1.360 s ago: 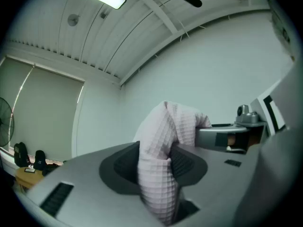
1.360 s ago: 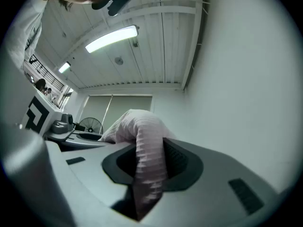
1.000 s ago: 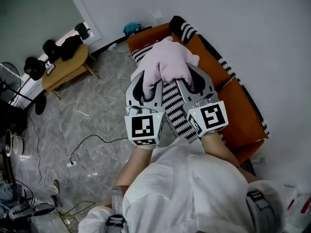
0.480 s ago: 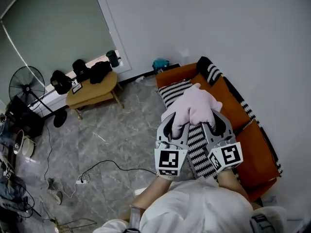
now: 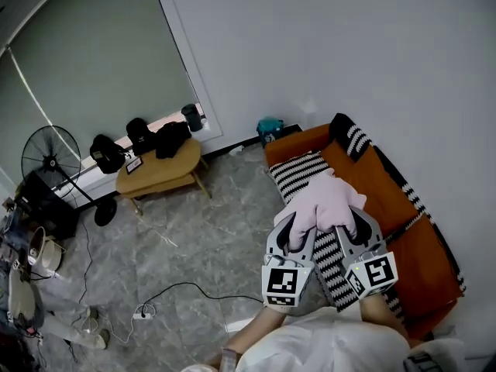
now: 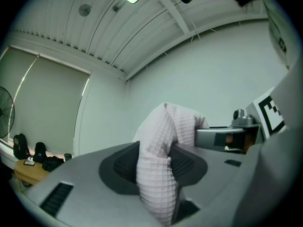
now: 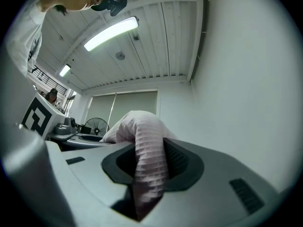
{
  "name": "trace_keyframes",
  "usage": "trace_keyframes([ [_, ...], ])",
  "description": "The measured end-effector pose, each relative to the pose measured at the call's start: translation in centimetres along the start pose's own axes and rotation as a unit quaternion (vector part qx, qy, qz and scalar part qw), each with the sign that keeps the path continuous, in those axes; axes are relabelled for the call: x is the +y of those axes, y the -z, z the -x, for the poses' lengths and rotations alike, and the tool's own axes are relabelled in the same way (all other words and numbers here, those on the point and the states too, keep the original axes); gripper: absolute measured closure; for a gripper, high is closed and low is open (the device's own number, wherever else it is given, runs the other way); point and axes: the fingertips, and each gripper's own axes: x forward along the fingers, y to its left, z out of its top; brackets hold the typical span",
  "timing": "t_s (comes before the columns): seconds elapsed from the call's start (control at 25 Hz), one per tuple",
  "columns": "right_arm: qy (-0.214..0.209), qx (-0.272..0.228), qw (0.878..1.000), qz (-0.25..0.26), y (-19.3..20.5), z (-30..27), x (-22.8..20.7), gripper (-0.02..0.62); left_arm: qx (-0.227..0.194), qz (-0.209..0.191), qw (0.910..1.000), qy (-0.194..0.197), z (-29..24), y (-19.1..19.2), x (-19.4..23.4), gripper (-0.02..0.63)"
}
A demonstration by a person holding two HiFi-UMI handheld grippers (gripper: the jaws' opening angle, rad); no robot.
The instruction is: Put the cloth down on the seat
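A pale pink waffle-weave cloth (image 5: pixel 324 204) is bunched up and held in the air between both grippers, above the orange sofa seat (image 5: pixel 387 208). My left gripper (image 5: pixel 293 235) is shut on one part of the cloth (image 6: pixel 158 164), which fills the gap between its dark pads. My right gripper (image 5: pixel 349 231) is shut on another part of the cloth (image 7: pixel 147 164). Both grippers point upward; their views show wall and ceiling behind the cloth. A black-and-white striped throw (image 5: pixel 298 173) lies over the sofa seat below.
A wooden side table (image 5: pixel 159 173) with dark items stands left of the sofa by the window. A black floor fan (image 5: pixel 48 157) is at the far left. Cables (image 5: pixel 167 293) run over the grey marble floor. The white wall is close behind the sofa.
The head view has pulled back and tilted up, so the grippers and cloth show lower and to the right. More of the window and floor appears. Both grips on the cloth are unchanged.
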Motion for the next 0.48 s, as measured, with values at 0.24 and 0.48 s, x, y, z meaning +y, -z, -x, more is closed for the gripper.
trace_keyframes([
  [0.24,0.013,0.003,1.000,-0.001,1.2,-5.6,1.4,0.479,0.000,0.006,0.9999,0.015,-1.9,0.7,5.7,0.437],
  [0.48,0.018,-0.005,1.000,-0.011,2.8,-11.5,3.7,0.479,-0.002,0.008,0.9997,0.024,-3.2,1.1,12.2,0.437],
])
